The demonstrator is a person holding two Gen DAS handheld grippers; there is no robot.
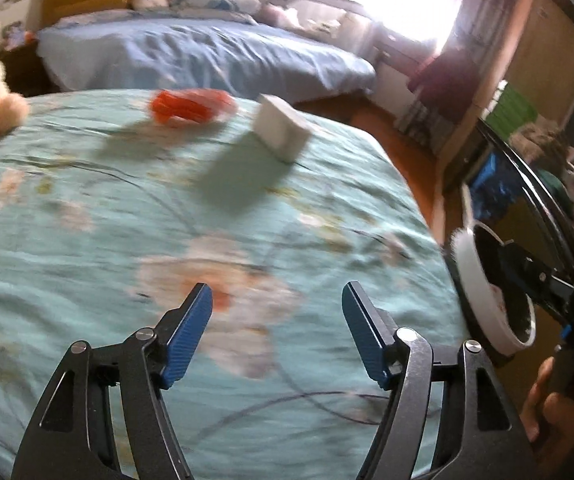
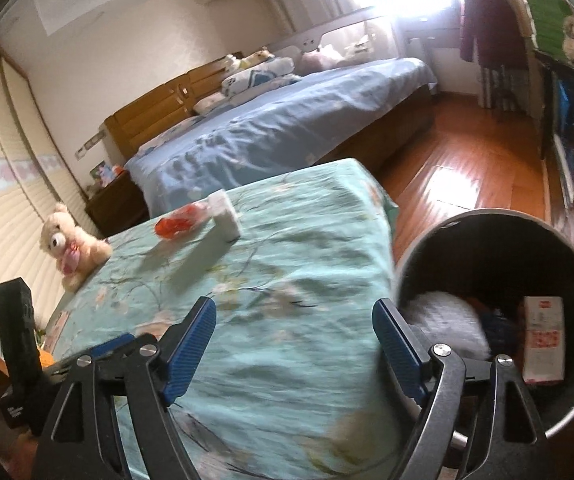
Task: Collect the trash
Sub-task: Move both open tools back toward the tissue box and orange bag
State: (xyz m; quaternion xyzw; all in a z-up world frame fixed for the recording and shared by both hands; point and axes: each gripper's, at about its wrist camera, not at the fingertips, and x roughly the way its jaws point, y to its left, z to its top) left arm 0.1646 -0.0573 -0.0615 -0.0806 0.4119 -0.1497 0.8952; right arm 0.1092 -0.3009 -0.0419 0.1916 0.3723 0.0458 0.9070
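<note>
**Both claws empty, two pieces of trash left at the far side of the bed**

The step in hand looked like the return for more: with some rubbish already in the bin, both grippers were free and turned back over the teal floral bedspread (image 2: pixel 287 280).

Nearest the lenses, the left gripper (image 1: pixel 277 320) stood with its blue pads spread wide and nothing between them, pitched downward over the near part of the bedspread. The right gripper (image 2: pixel 294 334) was likewise wide open and empty, angled down over the bed's right edge, just beside the round dark bin (image 2: pixel 499 220) on the wooden floor. Inside the bin lay a pale crumpled wad (image 2: pixel 451 320) and a white-and-red carton (image 2: pixel 545 340). In the left view, the other handset and part of the person's hand (image 1: pixel 543 396) showed at the lower right, beyond the bed's edge.

Farther off, toward the far edge of the bedspread, the white box (image 1: pixel 283 128) stood upright, and the orange-red wrapper (image 1: pixel 191 106) lay just beside it, toward the left. A plush bear (image 2: pixel 71 244) sat at the far left corner, well apart from both.

The next move probably called for a long reach across the bed, jaws lined up to span the box's narrower faces, or a low, flat pinch for the limp wrapper. Motion blur left finer detail unclear.
</note>
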